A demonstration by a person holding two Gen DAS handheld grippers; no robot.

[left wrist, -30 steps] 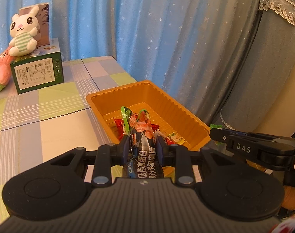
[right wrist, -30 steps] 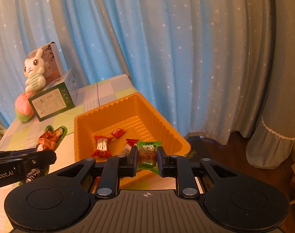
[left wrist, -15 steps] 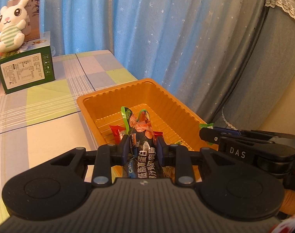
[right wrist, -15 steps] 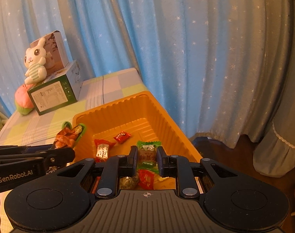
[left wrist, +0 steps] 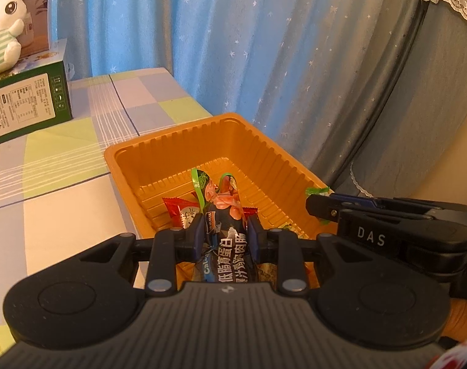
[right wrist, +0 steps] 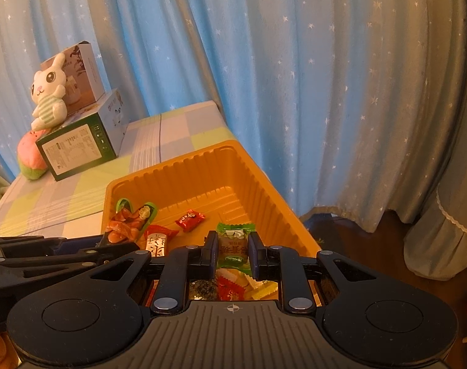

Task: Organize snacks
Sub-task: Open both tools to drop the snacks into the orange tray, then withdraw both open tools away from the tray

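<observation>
An orange plastic tray stands at the table's right edge; it also shows in the right wrist view. My left gripper is shut on a dark snack packet with a green and orange top, held over the tray's near end. My right gripper is shut on a small green-wrapped candy over the tray. The right gripper shows in the left wrist view, and the dark snack packet shows in the right wrist view. Red candies lie in the tray.
A checked tablecloth covers the table. A green box with a white plush rabbit on it stands at the far left, with a pink plush beside it. Blue starred curtains hang behind. Floor lies beyond the tray's right side.
Both grippers have moved forward over the tray, each still holding its snack. The tray now fills more of both views.
</observation>
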